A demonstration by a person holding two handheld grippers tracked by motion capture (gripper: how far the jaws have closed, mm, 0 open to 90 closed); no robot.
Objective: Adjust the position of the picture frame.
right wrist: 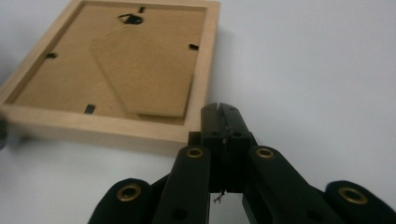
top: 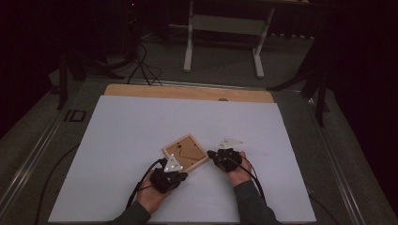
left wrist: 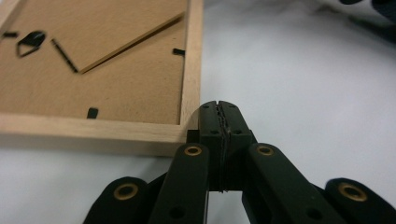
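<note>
White sheet on a dim bench [top: 141, 122], with a wooden picture frame [top: 186, 152] lying face down between two hand-held grippers

Backing board, folded stand and small black turn clips are seen facing up on the frame, which is turned cornerwise to the bench edge. The left hand-held gripper [top: 172, 165] is held at the frame's near corner, just beside the wood, with its jaws pressed together on nothing; in the left gripper view the frame's corner [left wrist: 189, 133] lies just left of and ahead of the tips. The right hand-held gripper [top: 215, 153] is also pinched shut and empty, near the frame's right corner, the frame [right wrist: 116, 74] lying ahead and to its left. The left one is judged nearer; any grasp would first need the jaws spread
</note>
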